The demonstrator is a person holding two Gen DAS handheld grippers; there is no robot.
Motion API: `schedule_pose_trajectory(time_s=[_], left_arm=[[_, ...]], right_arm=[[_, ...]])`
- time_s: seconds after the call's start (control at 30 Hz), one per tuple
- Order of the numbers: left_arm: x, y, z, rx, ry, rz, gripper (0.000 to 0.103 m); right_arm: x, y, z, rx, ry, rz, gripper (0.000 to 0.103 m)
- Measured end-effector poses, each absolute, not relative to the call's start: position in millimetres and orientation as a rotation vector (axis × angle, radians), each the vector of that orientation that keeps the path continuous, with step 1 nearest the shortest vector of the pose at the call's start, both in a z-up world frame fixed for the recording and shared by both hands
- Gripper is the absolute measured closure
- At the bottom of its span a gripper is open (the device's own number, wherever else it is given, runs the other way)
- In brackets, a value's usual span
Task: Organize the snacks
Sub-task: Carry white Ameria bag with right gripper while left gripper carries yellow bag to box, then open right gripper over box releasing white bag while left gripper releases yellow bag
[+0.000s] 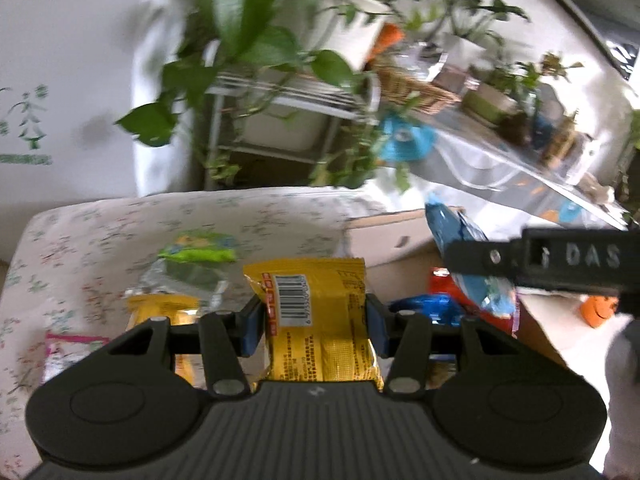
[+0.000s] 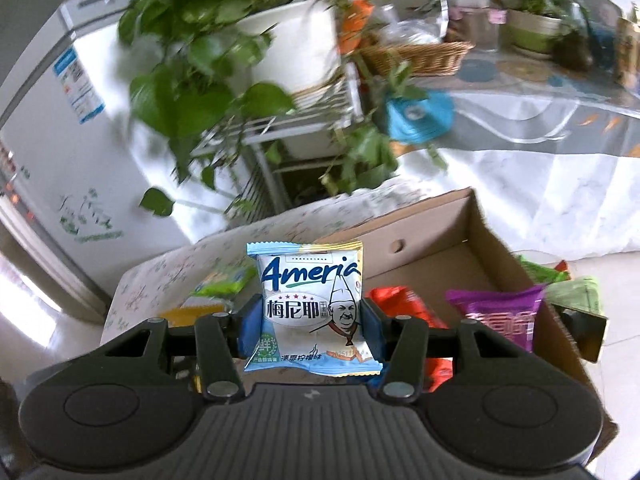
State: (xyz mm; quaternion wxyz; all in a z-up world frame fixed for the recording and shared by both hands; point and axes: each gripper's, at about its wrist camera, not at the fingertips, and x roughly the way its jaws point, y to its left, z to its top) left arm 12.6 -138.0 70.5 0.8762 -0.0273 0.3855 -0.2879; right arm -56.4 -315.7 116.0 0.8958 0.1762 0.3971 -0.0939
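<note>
Left gripper (image 1: 316, 326) is clamped on a yellow snack packet (image 1: 316, 320), which is held upright above the flowered tablecloth (image 1: 120, 224). Right gripper (image 2: 308, 326) is closed on a blue-and-white Ameria packet (image 2: 310, 308), held upright beside the open cardboard box (image 2: 452, 256). An orange packet (image 2: 404, 300) and a purple packet (image 2: 500, 312) are seen inside the box. More snacks (image 1: 196, 250) are lying on the cloth.

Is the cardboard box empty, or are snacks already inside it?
Not empty. The cardboard box already holds a purple packet and an orange-red packet; much of its floor is bare.
</note>
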Motion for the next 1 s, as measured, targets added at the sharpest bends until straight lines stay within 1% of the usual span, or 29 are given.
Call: schedule_pose_trajectory(time_s=[0.23,0.57,1.0], left_arm=[[-1.6,-160.7,70.9,-0.070,0.806,-0.711,0.053],[-23.9,-193.0,67.0,-0.111,0.824,-0.828,0.053],[-46.7,-225.2,46.4,-0.076,0.872,-0.923,0.053]], right_arm=[[-71.4,-344.0,122.9,0.400,0.783,-0.265,0.045],[-83.5,-363.4,120.0,0.414,0.785,-0.321,0.045],[-97.6,-384.1,115.7,0.426,0.797,-0.390,0.045]])
